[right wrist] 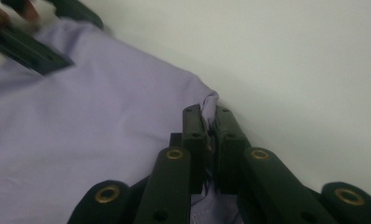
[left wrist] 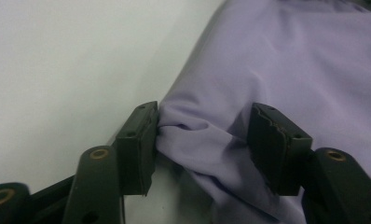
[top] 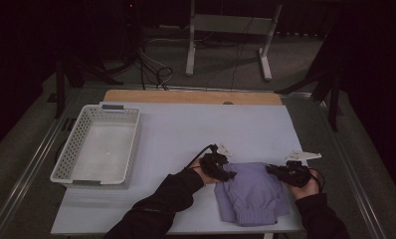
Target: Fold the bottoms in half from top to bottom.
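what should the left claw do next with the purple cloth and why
Probably close the left claw. Its jaws stand open around a bunched fold at the edge of the purple cloth, while the right claw is already pinched shut on the opposite edge, so closing would give both sides a hold.

A white plastic basket (top: 97, 145) with perforated walls sits on the pale table (top: 186, 134), well to the left of the left claw and apart from it. Beyond both claws, a bare wooden strip (top: 191, 96) runs along the table's far edge. Farther still, on the dark floor, stand a grey metal frame (top: 228, 30) and loose cables (top: 151, 69).
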`<state>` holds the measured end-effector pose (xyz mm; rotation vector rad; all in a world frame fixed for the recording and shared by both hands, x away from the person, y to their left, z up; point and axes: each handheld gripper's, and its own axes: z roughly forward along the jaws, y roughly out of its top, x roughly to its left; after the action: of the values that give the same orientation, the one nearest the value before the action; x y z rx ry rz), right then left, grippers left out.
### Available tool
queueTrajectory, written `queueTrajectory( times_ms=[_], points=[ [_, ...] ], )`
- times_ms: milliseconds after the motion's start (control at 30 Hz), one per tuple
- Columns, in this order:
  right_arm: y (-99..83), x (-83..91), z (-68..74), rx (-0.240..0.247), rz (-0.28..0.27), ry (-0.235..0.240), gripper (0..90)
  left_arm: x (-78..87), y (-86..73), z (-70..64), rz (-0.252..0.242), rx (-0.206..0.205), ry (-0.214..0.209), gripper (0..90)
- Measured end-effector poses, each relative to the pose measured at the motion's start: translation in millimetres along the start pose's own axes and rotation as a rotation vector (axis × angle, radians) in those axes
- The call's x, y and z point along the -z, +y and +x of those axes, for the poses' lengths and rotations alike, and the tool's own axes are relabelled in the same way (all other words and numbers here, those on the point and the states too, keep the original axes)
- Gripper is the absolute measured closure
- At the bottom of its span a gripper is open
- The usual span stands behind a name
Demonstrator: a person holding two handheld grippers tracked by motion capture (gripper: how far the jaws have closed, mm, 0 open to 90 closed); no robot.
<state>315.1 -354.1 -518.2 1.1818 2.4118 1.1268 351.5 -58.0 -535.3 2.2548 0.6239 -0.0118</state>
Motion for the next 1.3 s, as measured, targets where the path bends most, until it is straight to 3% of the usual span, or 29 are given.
queueTrajectory(
  times_ms=[167, 267, 433, 500, 633, 1000, 1300],
  points=[
    [3.5, 6.1, 0.7, 0.001, -0.029, -0.004, 85.0, -0.2, -0.1, -1.5, -0.001, -0.004, -0.011, 52.4],
    [3.0, 5.8, 0.7, 0.003, -0.028, -0.007, 85.0, -0.8, 0.2, -4.8, 0.003, -0.008, -0.016, 60.5],
    [1.9, 5.8, 0.3, 0.002, -0.028, -0.007, 85.0, -1.5, 0.2, -9.3, 0.002, 0.019, -0.03, 79.1],
    [1.8, 5.2, -0.1, -0.002, -0.026, -0.004, 85.2, -0.9, 0.8, -10.7, 0.001, 0.024, -0.028, 82.4],
    [3.6, 9.5, 0.5, 0.006, -0.029, 0.009, 85.7, 8.6, 3.7, -15.5, -0.032, 0.006, -0.011, 84.0],
    [12.8, 31.8, 4.7, 0.034, -0.106, 0.031, 86.2, 46.4, 23.1, -36.4, -0.111, -0.043, 0.001, 84.6],
    [31.9, 48.7, 19.9, 0.08, -0.175, 0.082, 86.3, 87.0, 27.2, -54.6, -0.176, -0.093, 0.023, 84.7]
  ],
)
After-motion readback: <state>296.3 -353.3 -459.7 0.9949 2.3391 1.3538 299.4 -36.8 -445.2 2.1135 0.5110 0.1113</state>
